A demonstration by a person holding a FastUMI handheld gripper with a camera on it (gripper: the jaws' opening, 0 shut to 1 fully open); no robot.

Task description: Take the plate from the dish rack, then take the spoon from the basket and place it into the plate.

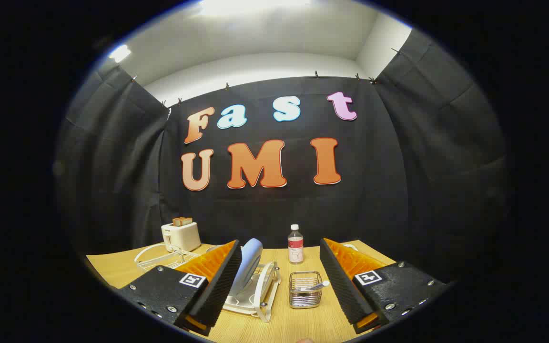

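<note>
A pale blue plate (249, 264) stands on edge in a white dish rack (261, 293), just ahead of my left finger and partly hidden behind it. To the rack's right sits a small metal wire basket (305, 289) with a spoon (316, 286) lying in it, its handle pointing toward the right finger. My gripper (280, 278) is open, with nothing between its black-padded fingers (217, 286). It hovers above the wooden table (298, 324), short of both rack and basket.
A clear bottle (295, 244) with a white cap stands beyond the basket. A white toaster (181, 236) holding bread sits at the back left, with a white wire rack (162, 257) in front of it. Black cloth walls close the booth.
</note>
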